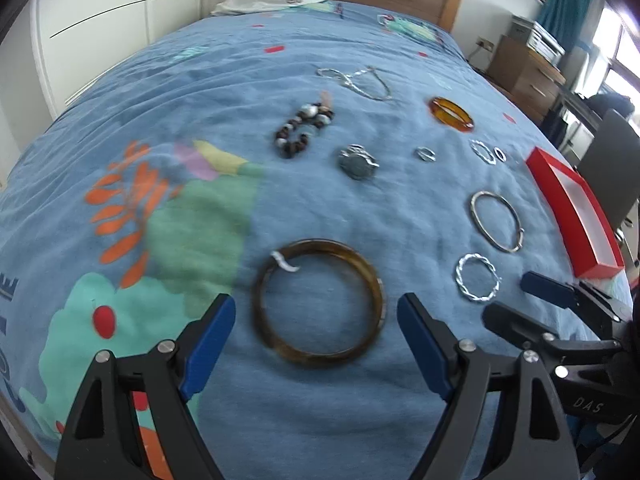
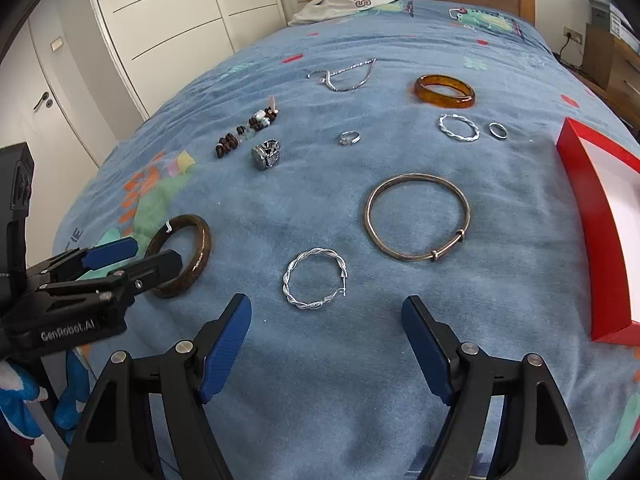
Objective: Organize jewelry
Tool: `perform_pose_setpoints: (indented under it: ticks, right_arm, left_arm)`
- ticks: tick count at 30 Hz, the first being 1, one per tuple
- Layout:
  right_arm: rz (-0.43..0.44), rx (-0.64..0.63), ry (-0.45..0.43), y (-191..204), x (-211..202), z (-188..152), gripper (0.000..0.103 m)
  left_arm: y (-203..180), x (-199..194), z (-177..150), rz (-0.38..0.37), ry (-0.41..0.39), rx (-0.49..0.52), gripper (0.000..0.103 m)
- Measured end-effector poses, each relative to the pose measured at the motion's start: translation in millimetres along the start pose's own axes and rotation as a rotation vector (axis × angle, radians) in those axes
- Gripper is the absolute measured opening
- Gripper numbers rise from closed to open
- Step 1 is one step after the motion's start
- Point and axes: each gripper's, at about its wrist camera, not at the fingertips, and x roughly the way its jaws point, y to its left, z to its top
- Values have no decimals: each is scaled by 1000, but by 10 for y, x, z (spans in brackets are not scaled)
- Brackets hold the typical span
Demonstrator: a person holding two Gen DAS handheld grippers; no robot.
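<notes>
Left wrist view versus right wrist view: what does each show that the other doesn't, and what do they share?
Only the left wrist view shows the blue curtain and the dark chair beyond the bed.

Only the right wrist view shows the door handle and the GenRobot.AI lettering on the left gripper's body.

Both show the dark brown bangle ahead of the open left gripper, the twisted silver hoop ahead of the open right gripper, the plain silver bangle, the amber bangle and the red box.
</notes>
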Motion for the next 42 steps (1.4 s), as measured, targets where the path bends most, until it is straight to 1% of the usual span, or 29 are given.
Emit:
perform_pose_setpoints:
  ticks: [3,6,9,11,13,17,19,20,21,22,28,33,38,40,42]
  right_arm:
    - [2,-2,5,3,22,2,77]
    - [4,-7,11,-1,38,1,77]
    - [4,-16,15,8,78,16,77]
    - [3,-23,18,15,107,31,73]
    - [8,-33,21,28,145,64,58]
    - [10,-36,34,21,237,147,50]
    - [12,-37,40,11,272,169,41]
    - [13,-33,45,-8,298,180,38]
    - [18,-31,48,-25,309,183,39]
    - [28,-30,51,-41,310,188,38]
    - [44,-45,50,-34,212,137,38]
    - [64,-42,29,-14,29,47,38]
    - [70,-36,-15,-131,-358,-38,38]
    - [64,-27,-34,-246,-542,-57,38]
    - [51,-9,-58,-443,-776,-80,38]
  left_arm:
    - [-61,89,-1,19,15,25,83]
    - [-48,194,0,40,31,23,83]
    - [-17,255,8,44,36,19,83]
    - [8,306,19,44,41,14,83]
    - [41,349,31,36,47,-1,83]
    - [61,396,49,27,49,-1,83]
    - [66,406,51,21,46,2,82]
    - [62,403,54,21,45,5,81]
    - [54,396,52,23,42,10,80]
    - [39,384,47,27,38,20,77]
    - [-15,273,31,37,18,38,77]
    - [-39,101,18,40,0,46,77]
    - [-186,-131,68,15,-21,84,77]
    - [-344,-238,120,-15,-33,116,77]
    - [-522,-321,175,-42,-45,145,77]
